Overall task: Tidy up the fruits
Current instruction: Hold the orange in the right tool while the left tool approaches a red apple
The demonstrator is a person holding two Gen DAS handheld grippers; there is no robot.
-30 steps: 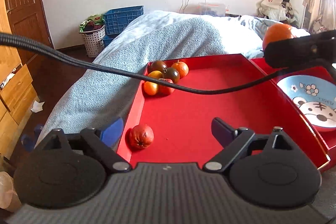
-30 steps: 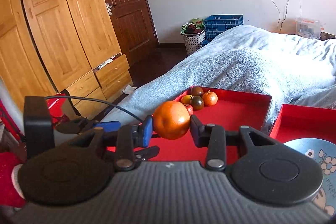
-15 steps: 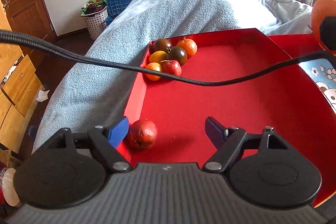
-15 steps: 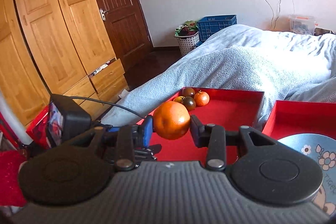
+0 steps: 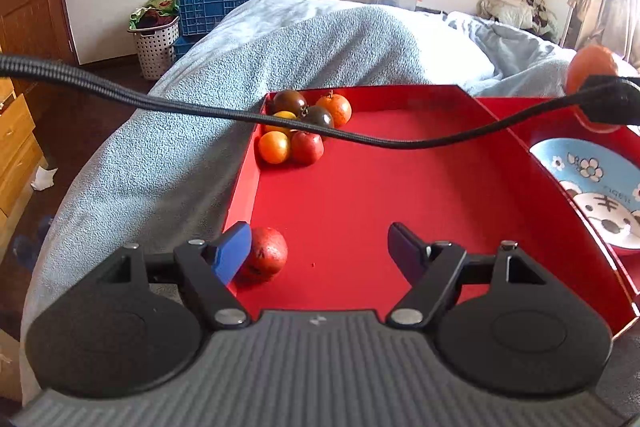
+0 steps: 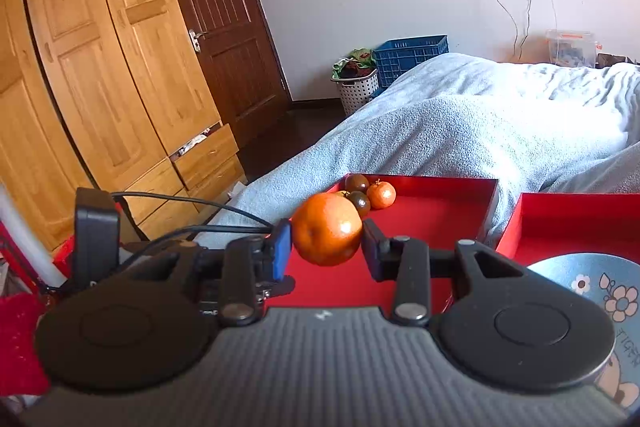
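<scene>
Red fruit [image 5: 265, 253] now touches closing left gripper's [image 5: 320, 251] blue finger [image 5: 233, 251].

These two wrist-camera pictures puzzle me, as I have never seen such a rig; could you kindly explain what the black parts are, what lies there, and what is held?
No robot is here: a person carries a two-finger gripper in each hand, and each has a wide-angle camera looking forward along its fingers. The black shapes at the bottom of each picture are the gripper's own body.

In the left view, the left gripper is over a red tray on a bed. Its jaws are closing around a lone red fruit that sits beside the blue finger; it is not gripped yet. Six more fruits cluster in the tray's far corner.

In the right view, the right gripper is shut on an orange, held in the air. A blue cartoon plate sits in a second red tray.
</scene>
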